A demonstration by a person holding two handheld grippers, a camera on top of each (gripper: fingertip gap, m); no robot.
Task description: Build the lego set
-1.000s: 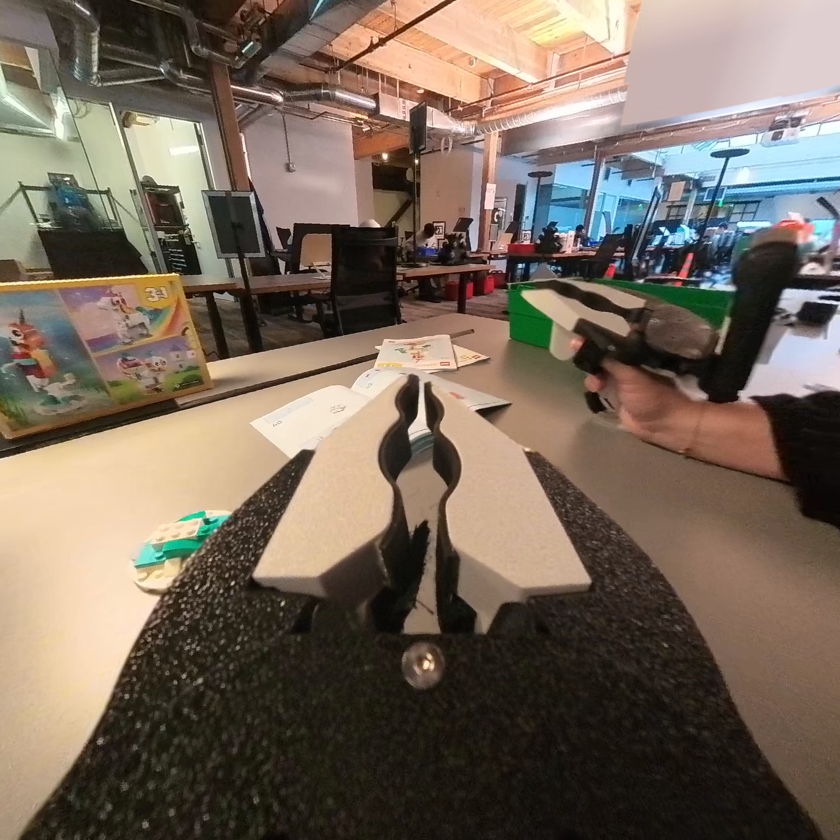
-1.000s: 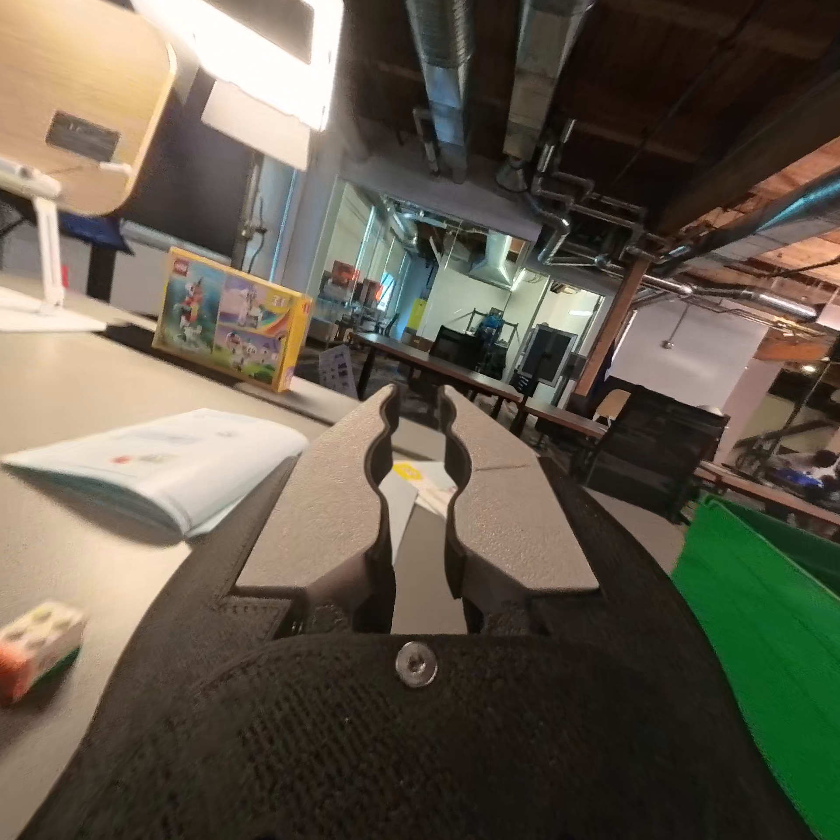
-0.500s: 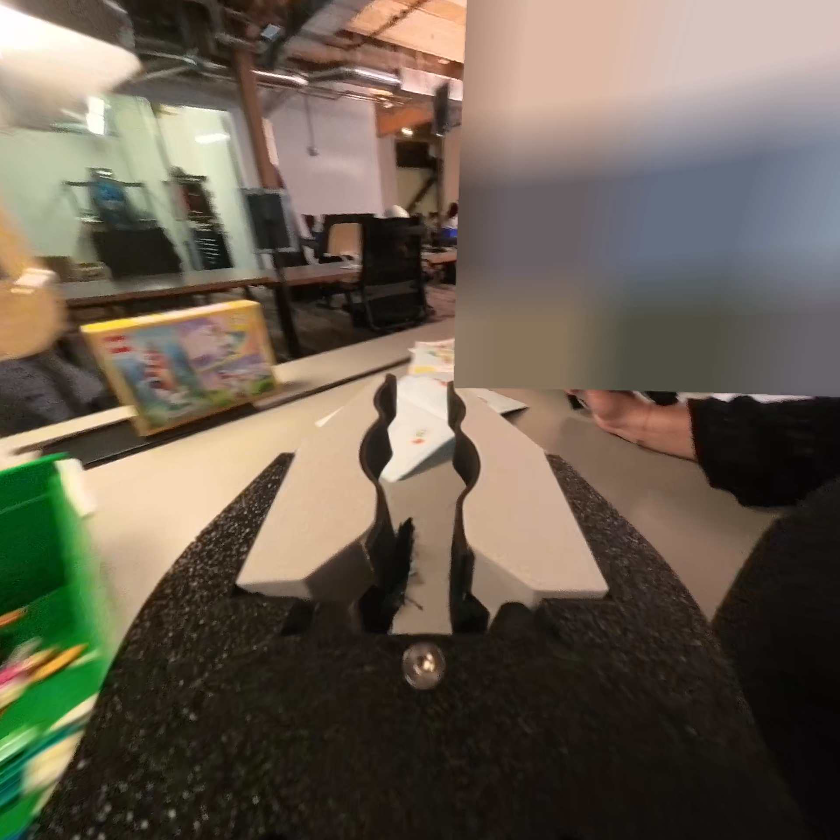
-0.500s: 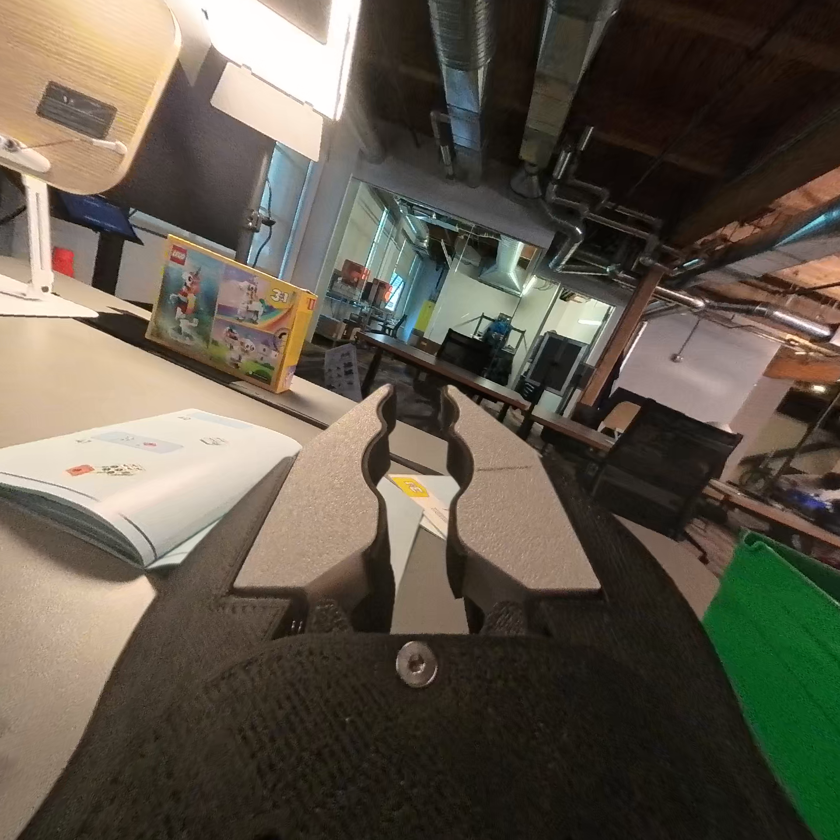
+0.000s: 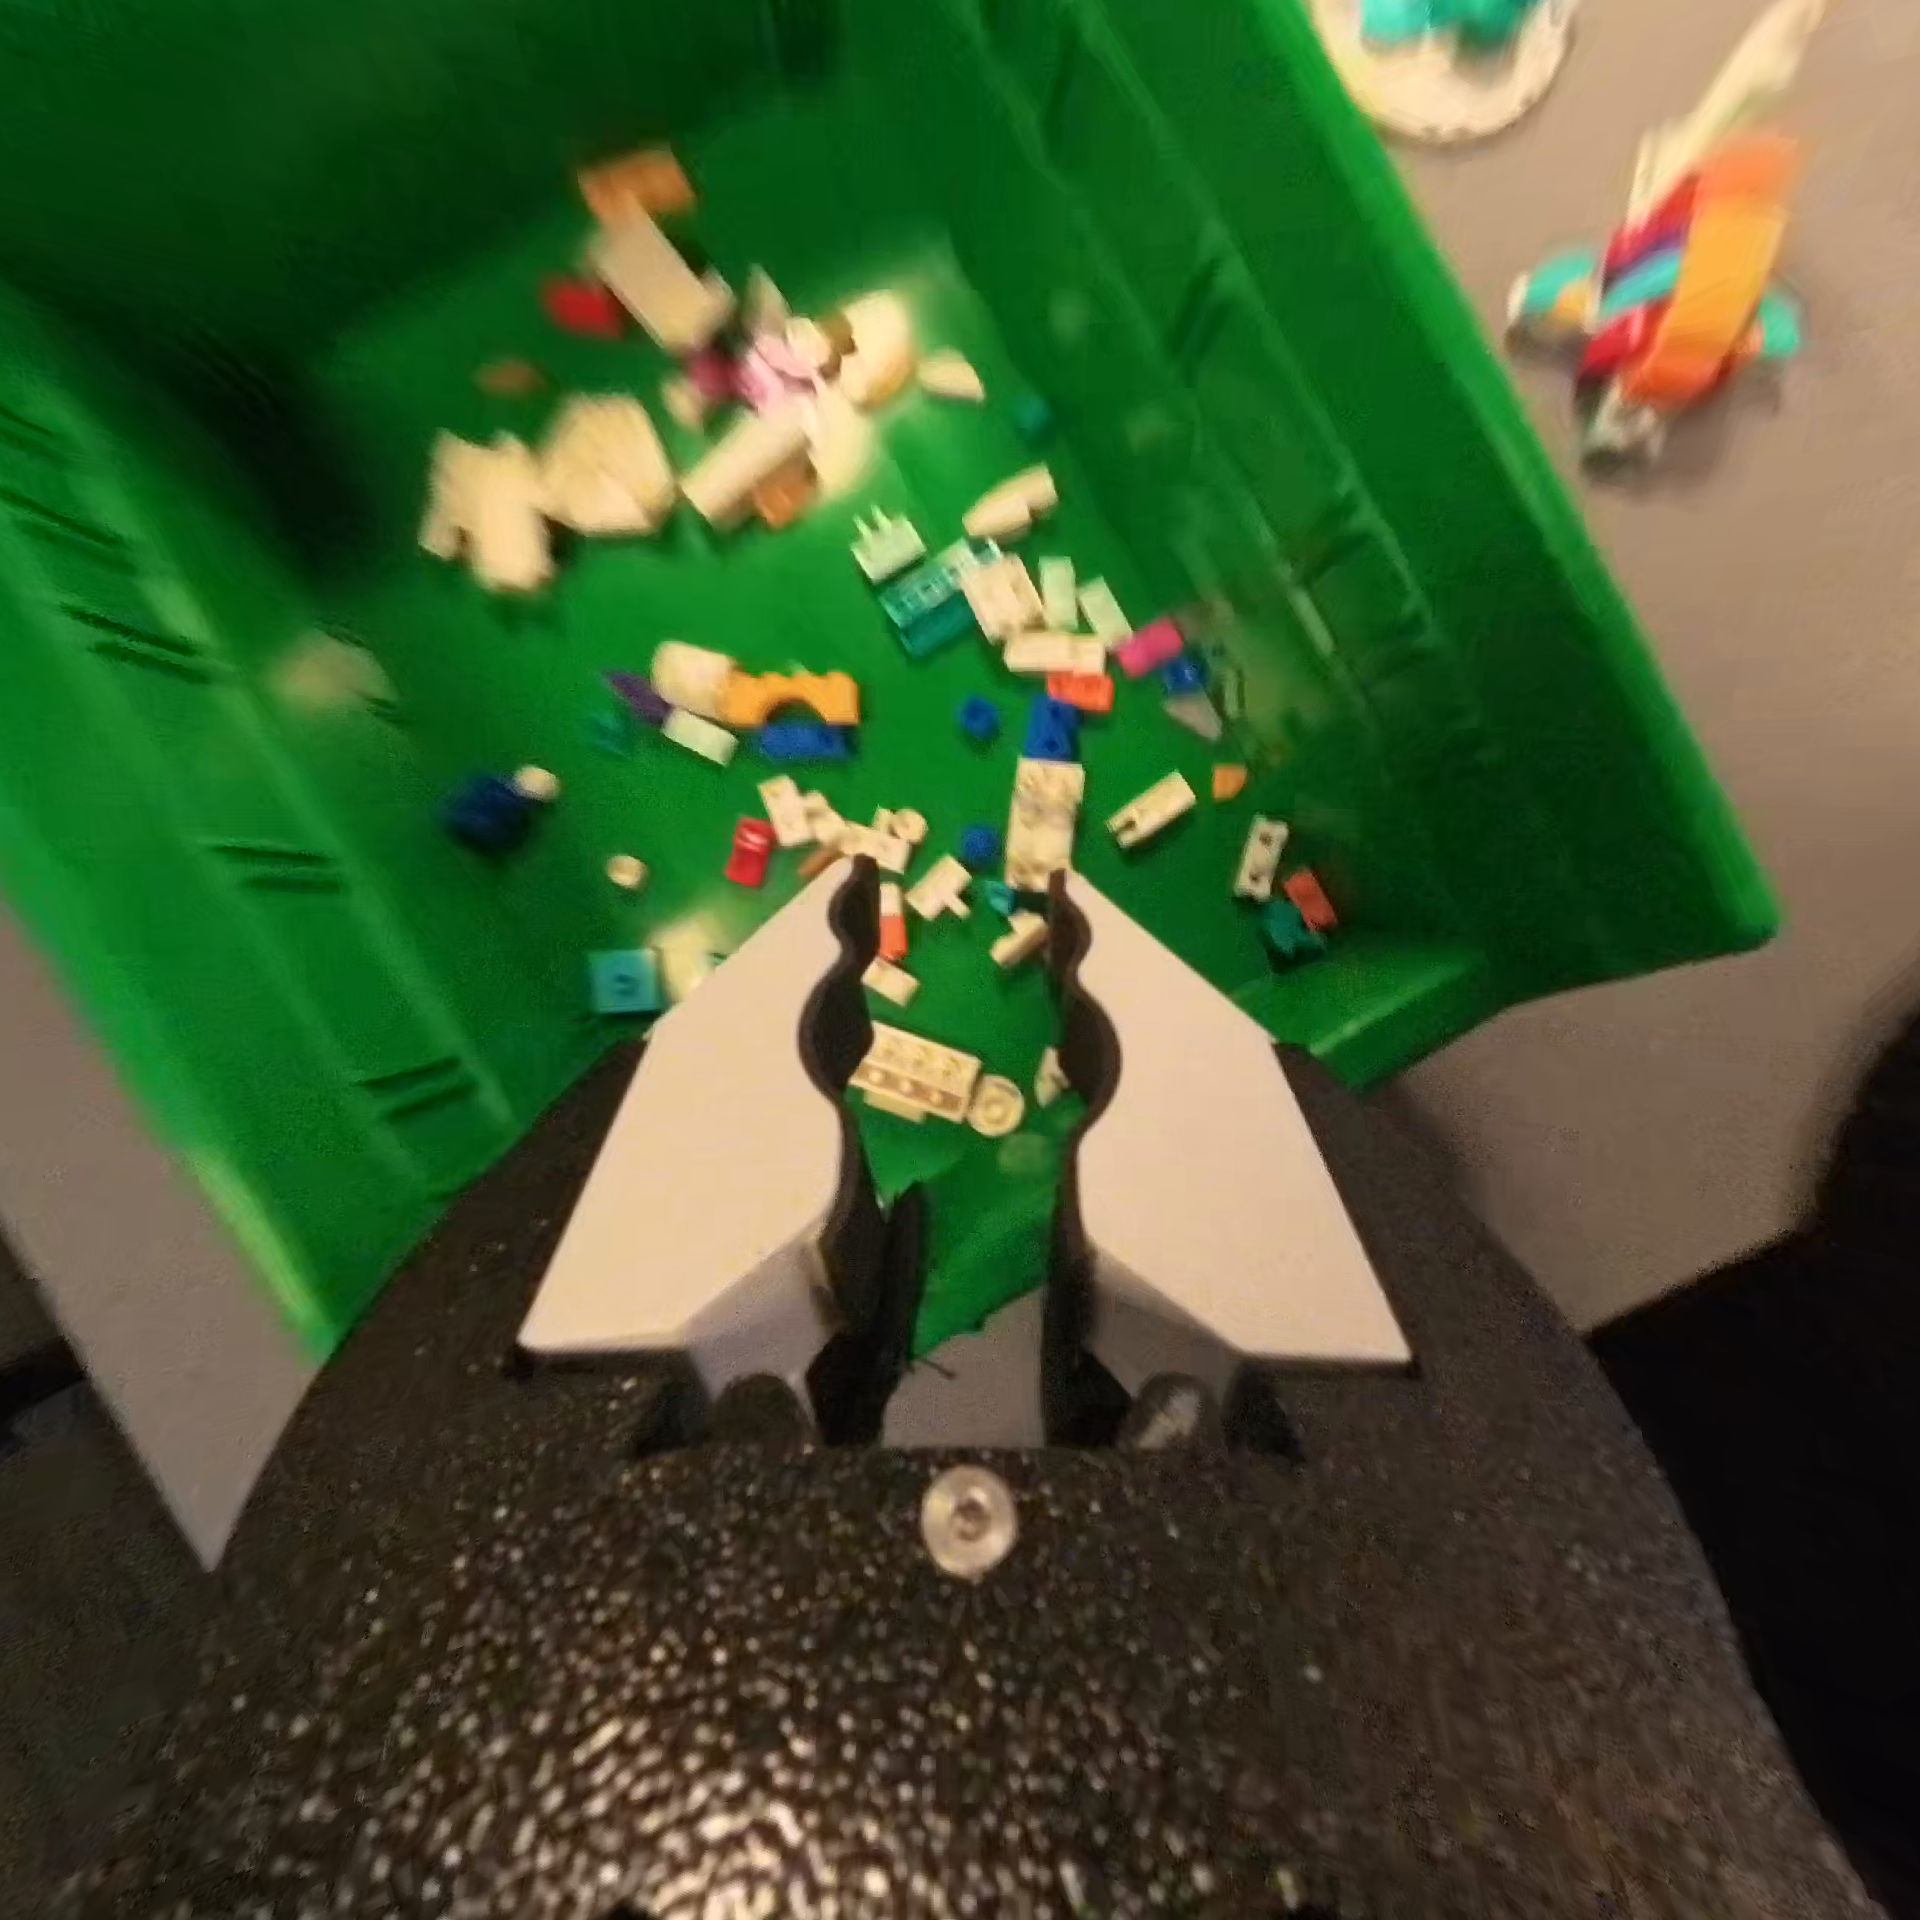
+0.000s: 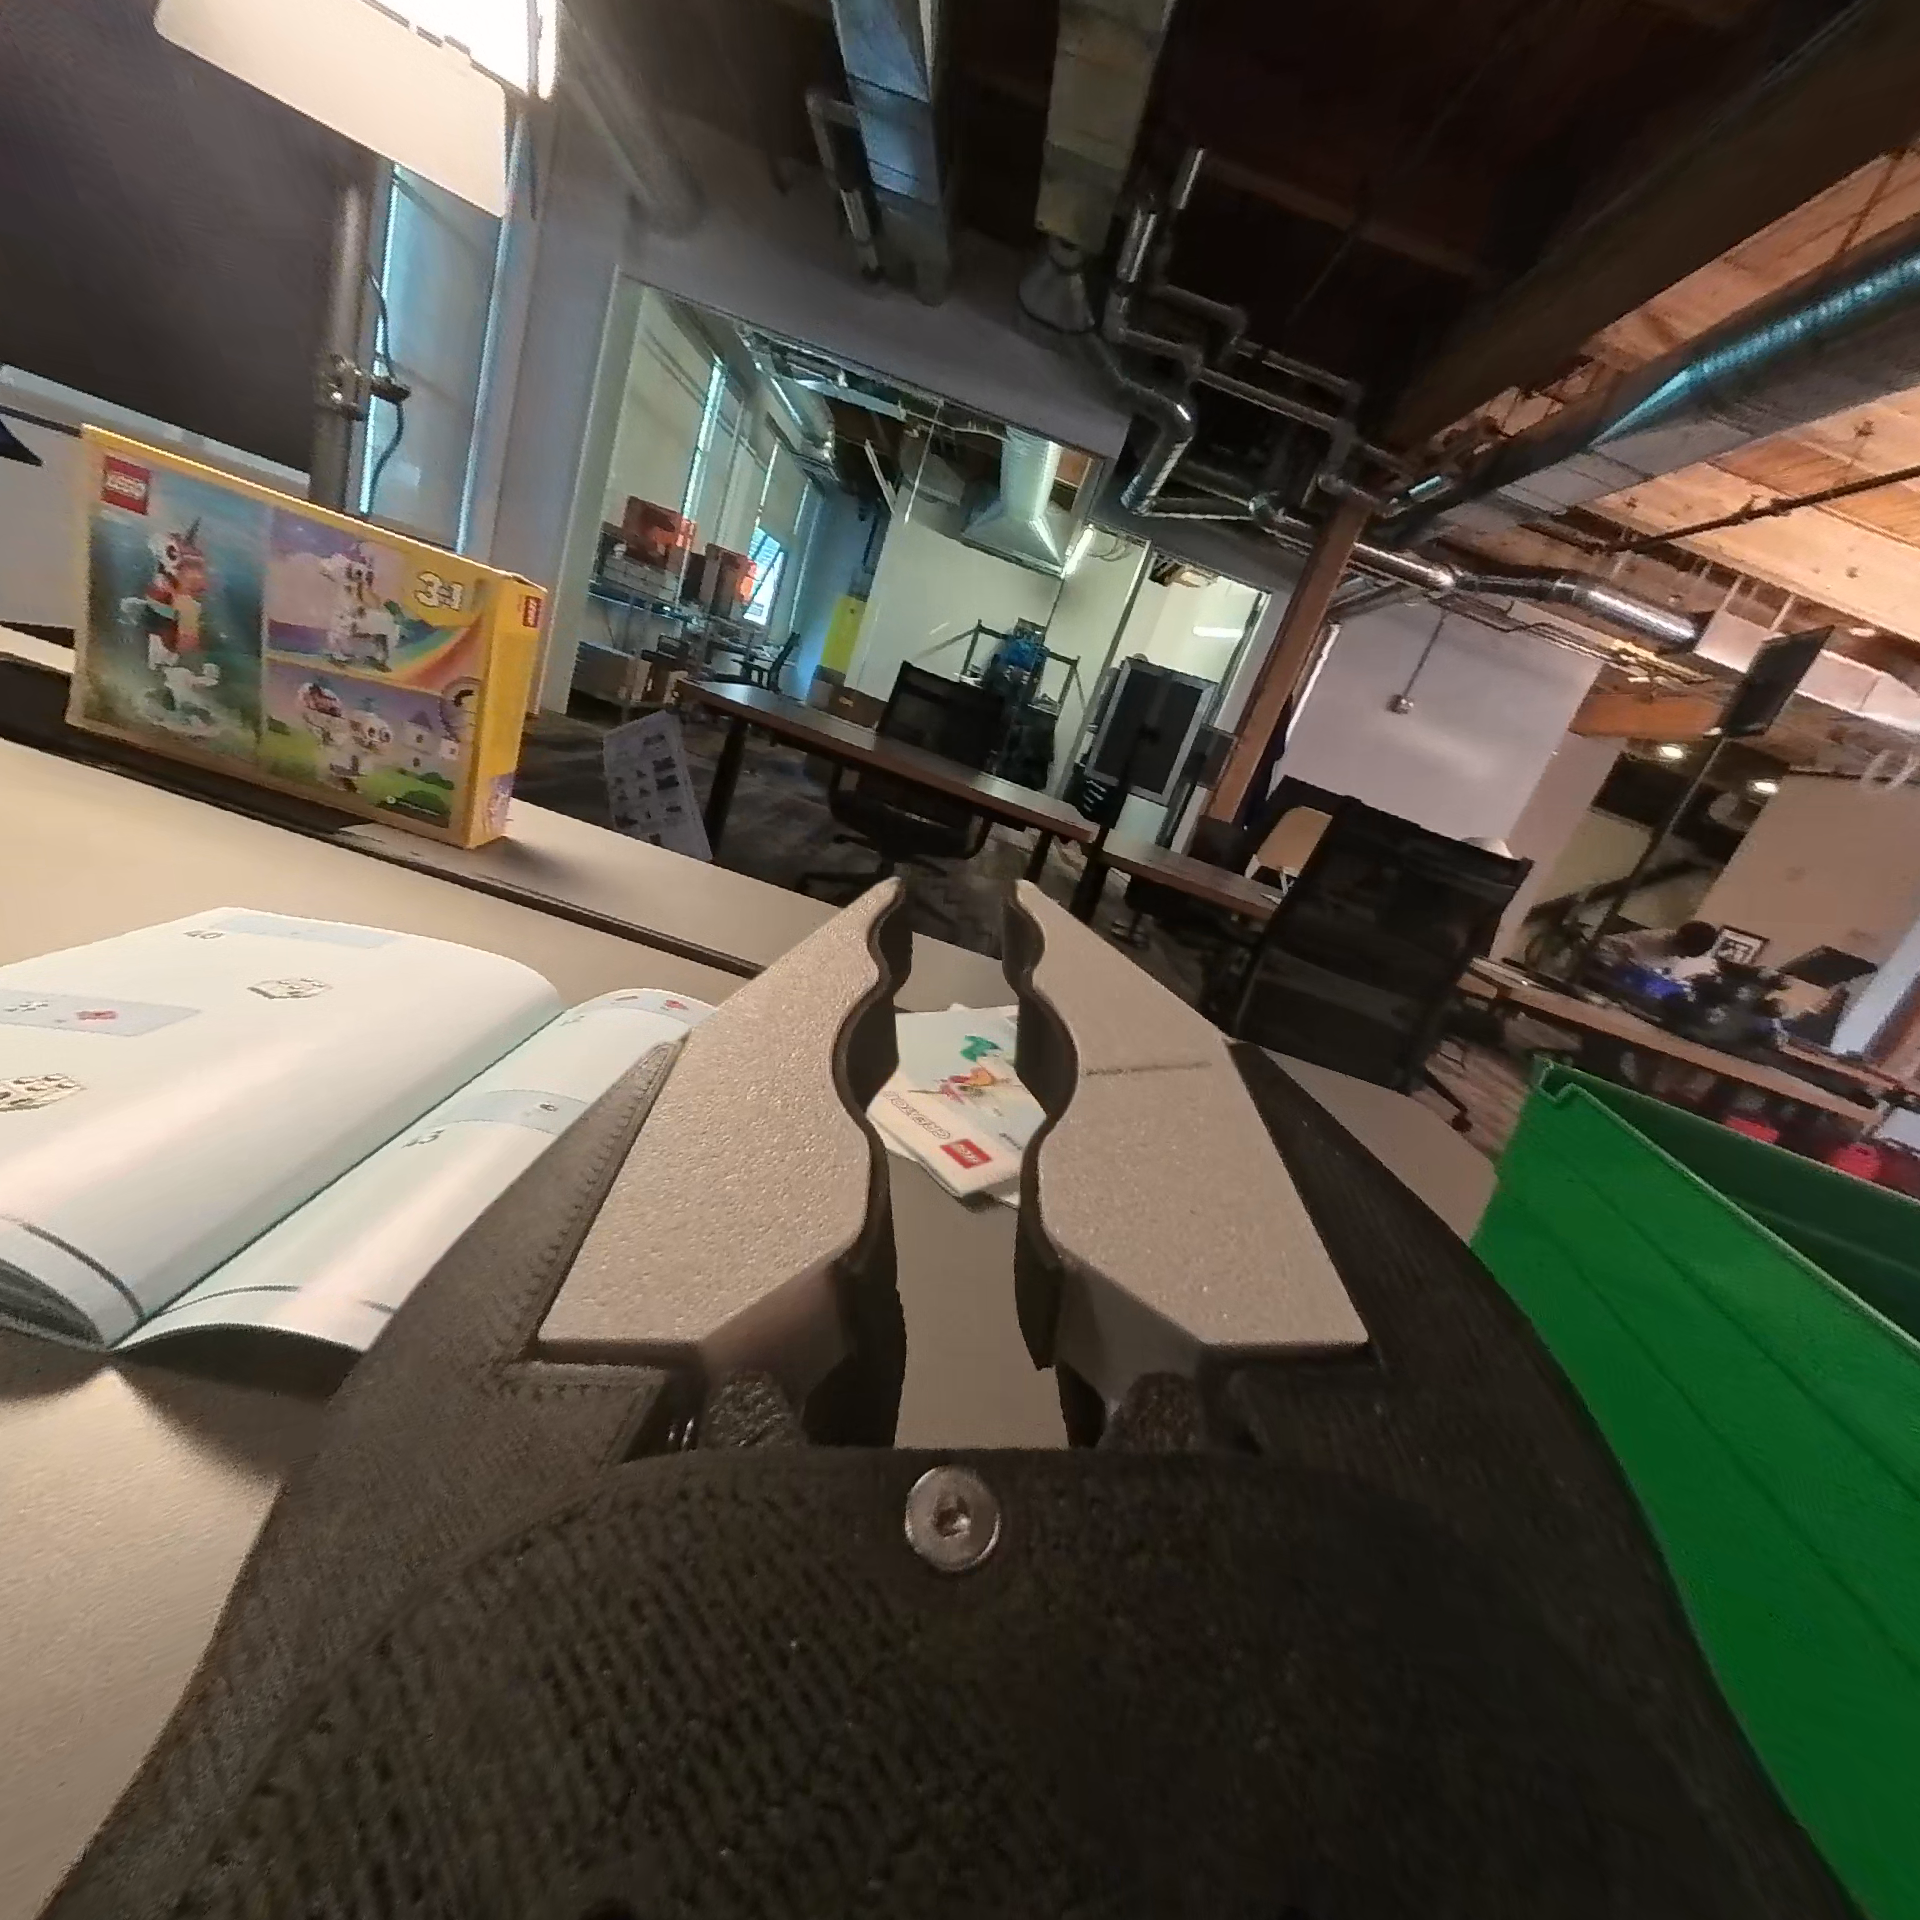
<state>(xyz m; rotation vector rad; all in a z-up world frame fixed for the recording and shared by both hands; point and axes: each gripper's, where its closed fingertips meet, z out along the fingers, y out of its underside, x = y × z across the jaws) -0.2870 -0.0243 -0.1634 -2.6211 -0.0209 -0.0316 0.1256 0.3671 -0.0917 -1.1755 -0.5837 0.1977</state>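
My left gripper [image 5: 954, 883] is open and empty, pointing down into a green bin [image 5: 1351, 436] that holds several loose lego pieces [image 5: 914, 1075]. The view is blurred. On the grey table beside the bin lie a colourful part-built model [image 5: 1662, 301] and a white round piece with teal bricks [image 5: 1444, 62]. My right gripper [image 6: 956, 902] is open and empty, held low over the table. An open instruction booklet [image 6: 260, 1101] lies to its left, and a smaller leaflet [image 6: 951, 1112] shows between its fingers.
The yellow lego box [image 6: 301, 644] stands at the far left edge of the table. A green bin [image 6: 1714, 1299] sits close on the right of the right gripper. Office desks and chairs [image 6: 1371, 935] fill the background. Left tips to right tips: about 55 cm. It is some 20 cm from my left tips to the colourful part-built model [image 5: 1662, 301].
My left gripper has swung left and tilted down from the table to over the green bin, and its jaws have opened wider. My right gripper has shifted slightly and stays open.
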